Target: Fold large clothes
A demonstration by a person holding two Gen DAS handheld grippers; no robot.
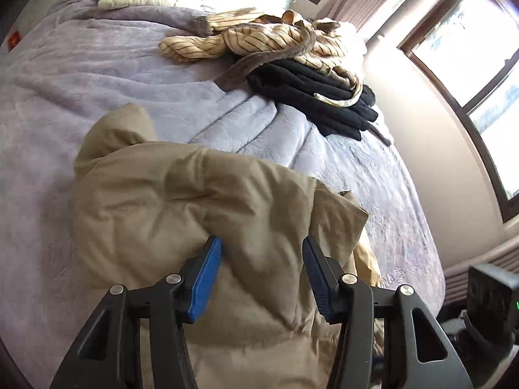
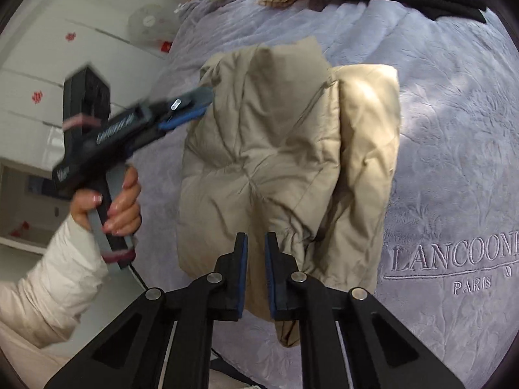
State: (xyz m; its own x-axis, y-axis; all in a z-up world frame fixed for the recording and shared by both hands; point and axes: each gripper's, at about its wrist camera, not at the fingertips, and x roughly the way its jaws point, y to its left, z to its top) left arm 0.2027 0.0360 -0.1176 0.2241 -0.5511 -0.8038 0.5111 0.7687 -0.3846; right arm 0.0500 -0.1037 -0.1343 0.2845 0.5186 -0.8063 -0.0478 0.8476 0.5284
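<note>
Right wrist view: the wide bed under a lavender plush embossed blanket [image 2: 438, 149] fills the scene, and on it, near the close edge, lies the tan quilted puffer jacket [image 2: 282, 162], already doubled into a thick, roughly rectangular bundle with a second layer showing along its right side. At the far end of the bed sit a folded black fleece garment [image 1: 321, 97] and a cream striped garment [image 1: 269, 40] heaped on top of it.

The jacket looks light but bulky and springy; its smooth shell is likely slippery, and the padding will probably puff back open if only one layer is pinched. I would take it at a seam or at the stacked edge, biting deep through all layers.

The left gripper [image 1: 262, 253], held by a hand [image 2: 120, 207] in a pale sleeve, has its blue fingers [image 1: 207, 278] about half apart over the puffy fabric, not pressing on it. The right gripper [image 2: 256, 246] hangs above the jacket's near edge, fingers nearly together with only a slim gap, holding nothing.
</note>
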